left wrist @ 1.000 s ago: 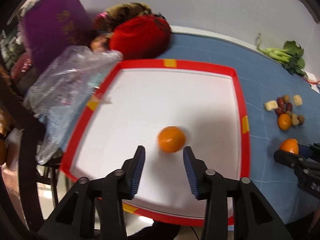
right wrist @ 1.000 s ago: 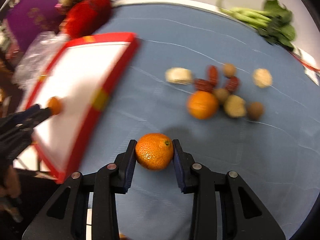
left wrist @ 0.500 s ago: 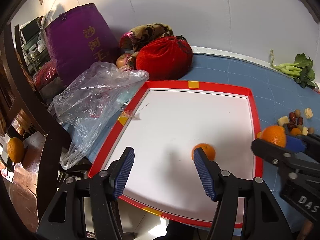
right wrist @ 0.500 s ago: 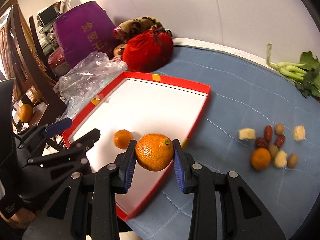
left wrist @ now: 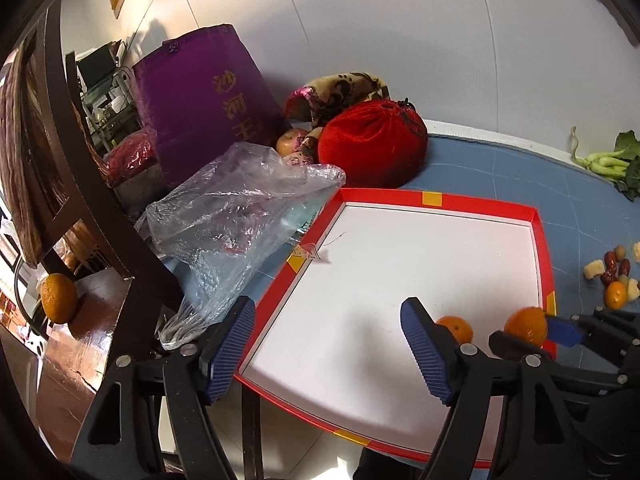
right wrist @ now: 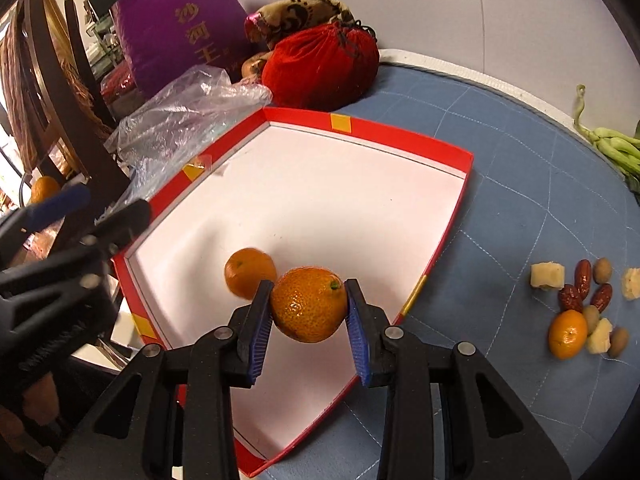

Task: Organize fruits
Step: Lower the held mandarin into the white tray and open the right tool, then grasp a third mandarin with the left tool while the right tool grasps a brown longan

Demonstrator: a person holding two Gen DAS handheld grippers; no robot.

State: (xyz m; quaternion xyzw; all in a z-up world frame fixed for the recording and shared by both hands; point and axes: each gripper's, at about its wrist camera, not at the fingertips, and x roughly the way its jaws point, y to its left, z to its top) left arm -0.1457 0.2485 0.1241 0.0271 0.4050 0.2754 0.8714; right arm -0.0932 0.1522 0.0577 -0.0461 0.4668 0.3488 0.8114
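Right tongs [right wrist: 307, 312] grip an orange [right wrist: 309, 303] above the tray [right wrist: 436, 256]; left tongs [left wrist: 328, 344] are opening, empty.

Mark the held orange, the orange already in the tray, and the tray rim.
held orange [right wrist: 309, 304], right wrist view, front peel
orange in the tray [right wrist: 247, 272], right wrist view, top
tray [right wrist: 400, 130], right wrist view, far red rim

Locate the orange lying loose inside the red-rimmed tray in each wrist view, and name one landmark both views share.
Left wrist view: the loose orange lies low right on the tray, just behind the left gripper's right finger.
Right wrist view: it sits near centre, just left of the orange held by the right gripper.
Shared landmark: the red drawstring bag beyond the tray.
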